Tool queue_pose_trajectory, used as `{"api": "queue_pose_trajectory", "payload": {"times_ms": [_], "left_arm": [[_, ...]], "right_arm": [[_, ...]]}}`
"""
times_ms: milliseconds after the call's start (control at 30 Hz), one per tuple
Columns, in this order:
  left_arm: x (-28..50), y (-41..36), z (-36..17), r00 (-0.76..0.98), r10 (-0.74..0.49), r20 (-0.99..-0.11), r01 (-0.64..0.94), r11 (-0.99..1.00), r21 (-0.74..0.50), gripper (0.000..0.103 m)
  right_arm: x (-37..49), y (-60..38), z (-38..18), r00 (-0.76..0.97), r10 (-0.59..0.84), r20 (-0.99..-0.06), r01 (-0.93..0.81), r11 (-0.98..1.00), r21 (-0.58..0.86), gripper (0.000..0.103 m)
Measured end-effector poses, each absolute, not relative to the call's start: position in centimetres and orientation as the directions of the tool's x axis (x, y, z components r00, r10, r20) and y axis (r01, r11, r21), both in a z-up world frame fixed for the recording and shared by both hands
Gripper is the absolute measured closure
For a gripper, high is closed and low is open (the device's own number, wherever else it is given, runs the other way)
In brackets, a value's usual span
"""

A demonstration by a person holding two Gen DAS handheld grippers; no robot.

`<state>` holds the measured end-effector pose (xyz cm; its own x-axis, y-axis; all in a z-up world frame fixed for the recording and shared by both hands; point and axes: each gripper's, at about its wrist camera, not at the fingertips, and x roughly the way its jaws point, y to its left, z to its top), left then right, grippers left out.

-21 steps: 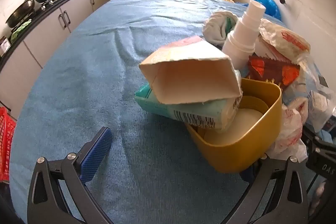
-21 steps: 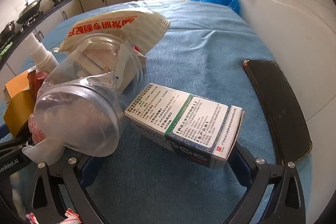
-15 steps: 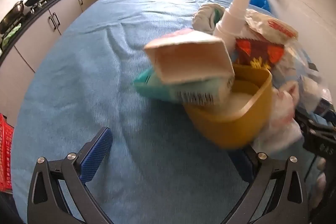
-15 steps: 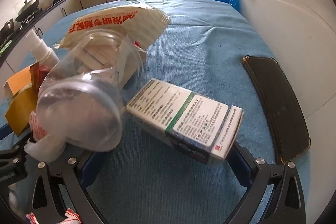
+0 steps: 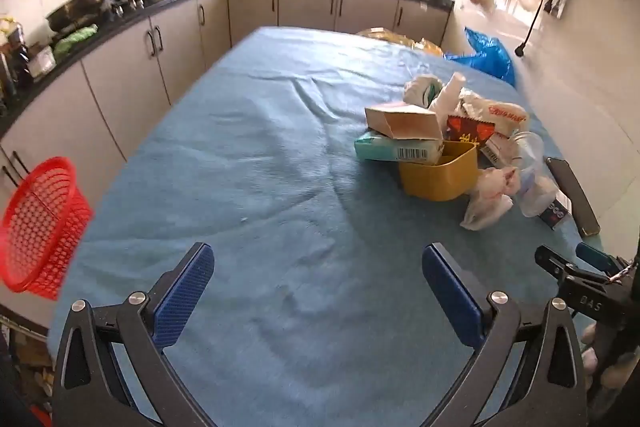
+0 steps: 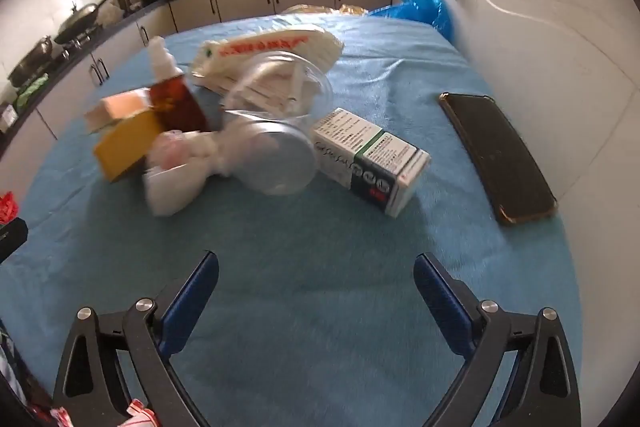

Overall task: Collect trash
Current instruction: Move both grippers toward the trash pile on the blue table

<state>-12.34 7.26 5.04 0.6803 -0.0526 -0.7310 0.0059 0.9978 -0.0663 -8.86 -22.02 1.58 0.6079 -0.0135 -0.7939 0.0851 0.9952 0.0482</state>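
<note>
Both the left tongs (image 5: 318, 293) and right tongs (image 6: 316, 291) hang released and empty over the blue-clothed table (image 6: 320, 247), the white-and-green cardboard medicine box (image 6: 370, 161) at one o'clock of the right pair, probably light, stiff, best pinched across its narrow sides.

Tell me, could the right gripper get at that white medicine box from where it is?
Probably yes. The right gripper is open, and only bare blue cloth lies between it and the medicine box, whose near side is uncovered.
</note>
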Motion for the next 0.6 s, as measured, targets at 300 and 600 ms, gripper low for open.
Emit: {"api": "queue_pose_trajectory", "payload": {"times_ms": [300,600], "left_arm": [[-17.1,7.6,7.8,0.783,-0.003,-0.622,-0.013,1.000,-0.022,0.000],[-21.2,7.8,9.8,0.846,0.055,-0.530,-0.057,0.998,0.013,0.000]], "right_arm": [[-15.4,-19.4,4.4,0.720,0.031,-0.693,0.067,0.991,0.115,0.012],[-18.7,-17.9,6.0,0.761,0.006,-0.649,0.061,0.995,0.082,0.012]]}}
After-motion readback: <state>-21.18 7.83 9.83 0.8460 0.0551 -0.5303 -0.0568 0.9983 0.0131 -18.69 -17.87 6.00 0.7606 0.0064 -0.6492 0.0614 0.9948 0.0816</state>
